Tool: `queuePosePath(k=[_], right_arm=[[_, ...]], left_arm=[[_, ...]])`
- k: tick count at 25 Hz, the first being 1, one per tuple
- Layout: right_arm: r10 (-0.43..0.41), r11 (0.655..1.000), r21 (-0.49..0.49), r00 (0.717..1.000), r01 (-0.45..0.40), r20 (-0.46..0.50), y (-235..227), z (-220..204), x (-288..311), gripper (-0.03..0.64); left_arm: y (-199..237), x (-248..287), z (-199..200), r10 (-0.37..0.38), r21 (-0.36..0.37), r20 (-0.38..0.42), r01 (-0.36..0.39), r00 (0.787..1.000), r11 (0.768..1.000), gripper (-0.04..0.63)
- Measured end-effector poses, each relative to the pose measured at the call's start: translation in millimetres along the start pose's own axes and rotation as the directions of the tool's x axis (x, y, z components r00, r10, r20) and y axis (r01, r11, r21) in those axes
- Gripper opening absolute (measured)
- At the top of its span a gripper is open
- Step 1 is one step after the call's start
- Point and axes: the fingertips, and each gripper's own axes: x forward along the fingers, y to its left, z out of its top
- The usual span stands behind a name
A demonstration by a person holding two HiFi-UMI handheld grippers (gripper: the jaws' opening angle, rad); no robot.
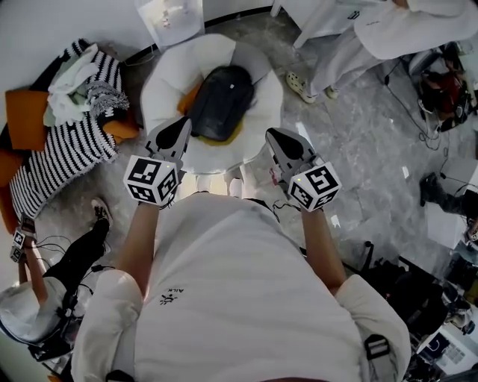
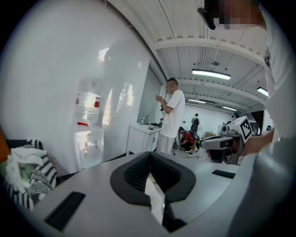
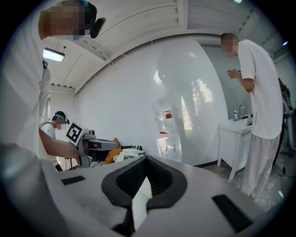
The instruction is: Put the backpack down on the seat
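A black backpack (image 1: pixel 220 101) lies on a round white seat (image 1: pixel 160 82), over a yellow cushion (image 1: pixel 193 95). My left gripper (image 1: pixel 181 125) hovers by the seat's near edge, just left of the backpack, shut and holding nothing. My right gripper (image 1: pixel 275 137) is level with it on the right, also shut and holding nothing. In the left gripper view the left gripper (image 2: pixel 150 156) points up at the room, with the right gripper (image 2: pixel 231 132) off to its side. In the right gripper view the right gripper (image 3: pixel 144 159) has its jaws together, and the left gripper (image 3: pixel 90 144) shows at left. Neither gripper view shows the backpack.
A heap of striped cushions and clothes (image 1: pixel 71 138) lies left of the seat. A water dispenser (image 1: pixel 172 19) stands behind it against the wall. A person in white (image 1: pixel 388 37) stands at the back right by a white cabinet (image 2: pixel 143 139). Another person (image 1: pixel 45 298) crouches at lower left. Cables and gear (image 1: pixel 441 89) lie on the floor at right.
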Motion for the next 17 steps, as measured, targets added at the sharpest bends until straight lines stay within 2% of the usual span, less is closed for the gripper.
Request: queuePosePath(k=[4,9,17], right_arm=[[-0.045,0.999,0.019,0.999,0.045,0.002,-10,-2,2,0.023],[-0.069,0.998,0.006,0.998,0.069,0.008,-7,-3,5,0.021],[-0.085,0.996,0.003,0.996,0.085,0.014,-7,5,9,0.021]], left_arm=[[12,1,-6,0.025,-0.014,-0.010,-0.025,1.000,1.000,0.017],[19,-4,-10,0.035,-0.020,0.015,-0.035,0.999,0.999,0.017],[17,5,8,-0.005,-0.018,0.040,0.005,0.999,1.000,0.017]])
